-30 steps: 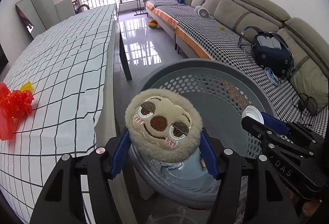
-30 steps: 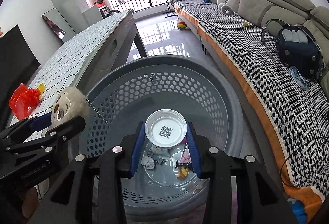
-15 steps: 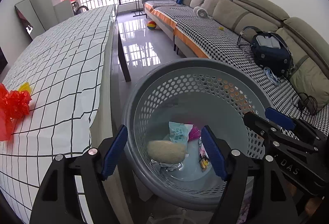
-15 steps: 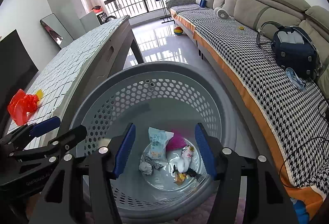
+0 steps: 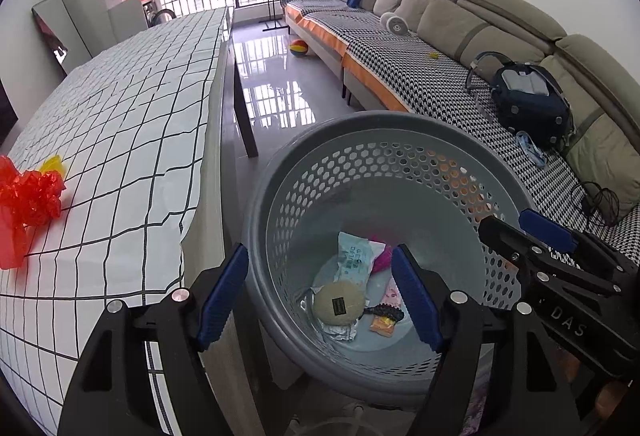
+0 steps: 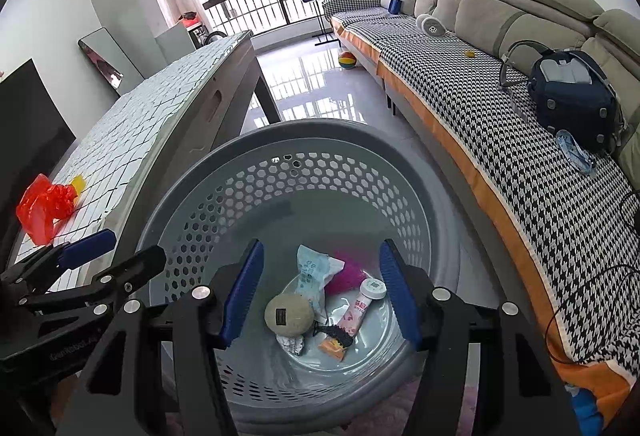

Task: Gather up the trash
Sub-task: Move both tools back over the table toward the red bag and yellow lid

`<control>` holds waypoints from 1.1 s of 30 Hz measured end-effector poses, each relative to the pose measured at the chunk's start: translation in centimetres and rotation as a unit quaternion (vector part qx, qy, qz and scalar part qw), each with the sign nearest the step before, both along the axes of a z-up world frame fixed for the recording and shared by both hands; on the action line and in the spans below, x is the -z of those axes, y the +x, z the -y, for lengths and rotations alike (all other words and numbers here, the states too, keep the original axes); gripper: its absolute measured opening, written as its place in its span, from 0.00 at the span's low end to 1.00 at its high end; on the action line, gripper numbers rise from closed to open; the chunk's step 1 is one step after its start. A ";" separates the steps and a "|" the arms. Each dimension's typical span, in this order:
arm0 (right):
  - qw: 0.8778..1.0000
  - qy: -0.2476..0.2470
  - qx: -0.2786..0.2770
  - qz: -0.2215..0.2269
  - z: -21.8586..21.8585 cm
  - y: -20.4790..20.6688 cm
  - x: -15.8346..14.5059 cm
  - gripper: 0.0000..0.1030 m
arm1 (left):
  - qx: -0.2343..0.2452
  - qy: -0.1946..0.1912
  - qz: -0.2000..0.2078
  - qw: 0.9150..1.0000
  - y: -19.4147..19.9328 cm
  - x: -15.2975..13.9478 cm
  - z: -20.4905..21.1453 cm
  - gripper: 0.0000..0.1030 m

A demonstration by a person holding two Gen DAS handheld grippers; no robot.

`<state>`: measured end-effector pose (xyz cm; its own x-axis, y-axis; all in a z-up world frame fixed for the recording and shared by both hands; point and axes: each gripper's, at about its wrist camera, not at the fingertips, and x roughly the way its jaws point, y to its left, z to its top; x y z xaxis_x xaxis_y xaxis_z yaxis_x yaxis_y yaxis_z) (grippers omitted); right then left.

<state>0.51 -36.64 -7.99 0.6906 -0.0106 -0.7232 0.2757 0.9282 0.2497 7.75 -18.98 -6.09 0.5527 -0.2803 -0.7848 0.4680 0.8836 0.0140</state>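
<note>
A grey perforated basket (image 5: 400, 163) (image 6: 280, 171) stands on the floor between table and sofa. In it lie a round plush toy (image 5: 339, 303) (image 6: 289, 315) face down, a pink tube with a white cap (image 6: 366, 302), a pale blue wrapper (image 5: 354, 258) (image 6: 314, 270) and other scraps. My left gripper (image 5: 320, 296) is open and empty above the basket's near left rim. My right gripper (image 6: 320, 294) is open and empty above the basket's middle. A red plastic bag (image 5: 24, 199) (image 6: 44, 205) and a yellow scrap (image 5: 54, 163) (image 6: 78, 183) lie on the table.
The table with a checked cloth (image 5: 132, 95) runs along the left. A long sofa (image 5: 460, 47) with a dark backpack (image 5: 528, 95) (image 6: 572, 91) runs along the right. A ball (image 5: 298, 47) lies on the glossy floor beyond.
Both grippers opened. The plush toy dropped from the left gripper and the white-capped tube from the right gripper; both now lie in the basket.
</note>
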 end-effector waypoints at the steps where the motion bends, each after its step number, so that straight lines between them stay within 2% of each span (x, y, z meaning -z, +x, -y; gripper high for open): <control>1: 1.000 0.000 0.000 0.001 0.0 0.0 0.0 0.56 | -0.001 0.000 0.001 1.000 -0.1 -0.1 -0.1 0.70; 11: 1.000 -0.011 -0.005 -0.002 -0.9 -0.2 -0.4 0.56 | -0.021 -0.012 0.017 1.000 -0.6 -2.0 -2.1 0.70; 21: 0.999 -0.015 -0.021 0.022 -3.4 -1.0 -3.4 0.56 | -0.062 -0.024 0.046 0.997 -1.1 -5.3 -6.5 0.73; 33: 0.994 -0.031 -0.094 0.055 -9.8 0.2 -7.5 0.56 | -0.157 -0.033 0.101 0.982 0.6 -10.3 -15.1 0.77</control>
<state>0.74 -26.83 -0.53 0.7595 0.0841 -0.6451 0.0700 0.9753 0.2097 8.33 -3.85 4.20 0.7621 -0.1176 -0.6367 0.1657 0.9860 0.0162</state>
